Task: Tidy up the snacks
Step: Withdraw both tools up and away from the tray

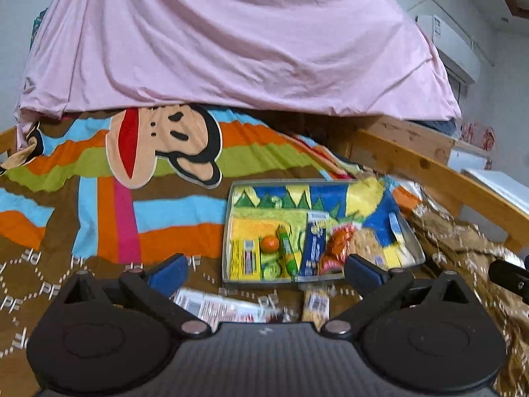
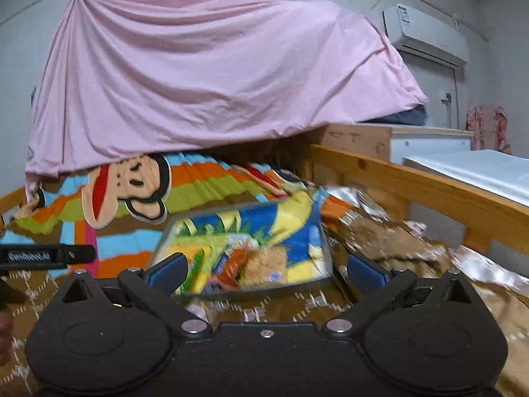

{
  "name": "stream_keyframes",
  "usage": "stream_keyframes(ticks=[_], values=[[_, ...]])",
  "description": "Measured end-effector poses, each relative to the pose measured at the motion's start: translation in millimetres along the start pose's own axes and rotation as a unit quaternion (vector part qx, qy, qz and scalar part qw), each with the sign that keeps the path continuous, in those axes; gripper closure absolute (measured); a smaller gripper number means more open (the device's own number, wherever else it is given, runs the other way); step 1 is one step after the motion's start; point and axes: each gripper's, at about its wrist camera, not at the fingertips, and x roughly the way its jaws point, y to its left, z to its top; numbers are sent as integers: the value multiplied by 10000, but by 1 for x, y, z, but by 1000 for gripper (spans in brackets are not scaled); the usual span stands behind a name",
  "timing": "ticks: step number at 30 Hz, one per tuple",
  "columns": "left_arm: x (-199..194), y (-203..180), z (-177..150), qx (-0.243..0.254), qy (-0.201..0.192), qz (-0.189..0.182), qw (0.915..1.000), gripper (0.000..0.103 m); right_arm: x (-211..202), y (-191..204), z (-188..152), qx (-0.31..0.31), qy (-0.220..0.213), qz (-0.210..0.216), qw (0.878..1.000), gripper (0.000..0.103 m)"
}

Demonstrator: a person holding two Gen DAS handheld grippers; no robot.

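On the brown patterned blanket (image 1: 66, 281) at the left nothing belonging to the task lies, only the striped cartoon cover behind it; nearer the middle, the left gripper (image 1: 266, 273) hangs with its jaws spread wide and nothing between them; just below and in front of it a white printed packet (image 1: 218, 307) lies loose on the blanket, and a little to its right a tan snack pack (image 1: 315, 302) lies loose too, both outside the tray; beyond them sits the tray (image 1: 228, 231), lined with a bright picture cloth, its near edge already holding a row of snacks: a yellow bar (image 1: 243, 259), an orange ball (image 1: 269, 243), a green stick (image 1: 287, 254), a blue packet (image 1: 314, 248), a red-orange bag (image 1: 337, 244); in the right wrist view the right gripper (image 2: 266, 273) is also spread wide and empty, facing the blurred tray (image 2: 325, 258) from close by, with crumpled foil bags (image 2: 380, 228) lying to the right along the wooden rail. The sorting looks partly done; the step in hand seems to be fetching the loose packs; the next move likely calls for lowering one gripper over the nearest pack and closing across its narrow side.
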Motion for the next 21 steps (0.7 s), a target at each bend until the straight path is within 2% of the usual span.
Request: stream_keyframes(ticks=[3,8,12,21], values=[[-5,0,-15,87,317,-56,9994,0,-10,-5,-18,-57,366,-144,9992,1],[-8,1,-38,108,792,87,9968,0,-15,-11,-39,61,944,-395,9947,1],[-7,1,-47,88,1007,153,9948,0,-7,-12,-48,324,1367,-435,9891,1],[12,-5,-64,354,1391,425,9887,0,17,-5,-65,192,2031,-361,9783,1]])
